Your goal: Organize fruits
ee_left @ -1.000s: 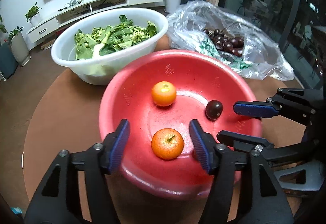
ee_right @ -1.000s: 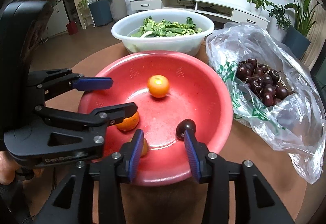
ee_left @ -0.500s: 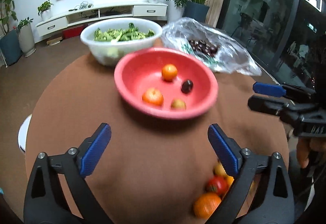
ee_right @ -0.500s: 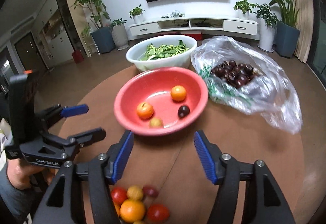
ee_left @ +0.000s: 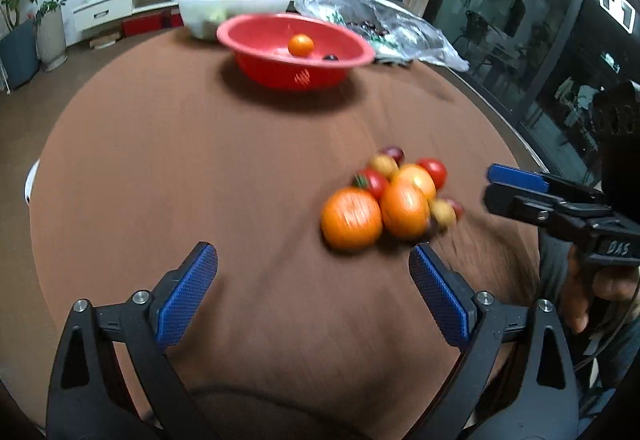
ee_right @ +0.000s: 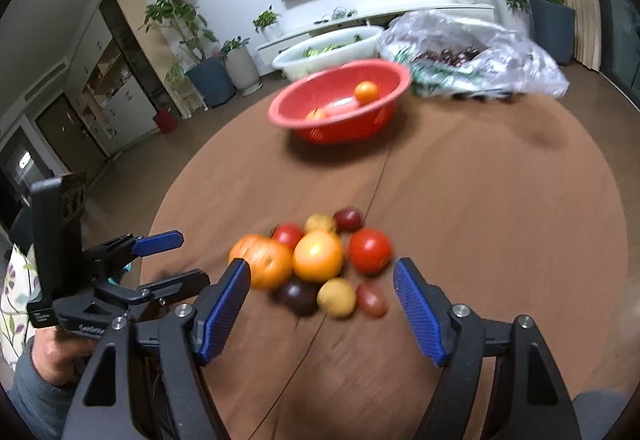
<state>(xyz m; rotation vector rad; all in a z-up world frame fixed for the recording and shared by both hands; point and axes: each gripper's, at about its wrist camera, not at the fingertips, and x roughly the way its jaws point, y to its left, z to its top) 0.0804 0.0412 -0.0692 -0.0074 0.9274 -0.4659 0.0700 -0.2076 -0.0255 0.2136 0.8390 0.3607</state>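
A red basin (ee_left: pixel 294 74) (ee_right: pixel 340 128) stands far across the round brown table and holds an orange (ee_left: pixel 300 44) (ee_right: pixel 366 92) and a dark fruit (ee_left: pixel 330 57). A pile of loose fruit (ee_left: pixel 394 196) (ee_right: pixel 316 260), oranges, red tomatoes and small yellow and dark fruits, lies on the near side of the table. My left gripper (ee_left: pixel 314 292) is open and empty, just left of and behind the pile. My right gripper (ee_right: pixel 322 300) is open and empty, with the near edge of the pile between its fingers.
A white basin of green vegetables (ee_left: pixel 236 6) (ee_right: pixel 326 52) and a clear plastic bag of dark cherries (ee_left: pixel 380 24) (ee_right: pixel 472 52) sit behind the red basin. The table edge (ee_left: pixel 44 168) curves round on both sides.
Both grippers have pulled back from the red basin toward the near side of the table and opened wider. The fruit pile is now in front of them.
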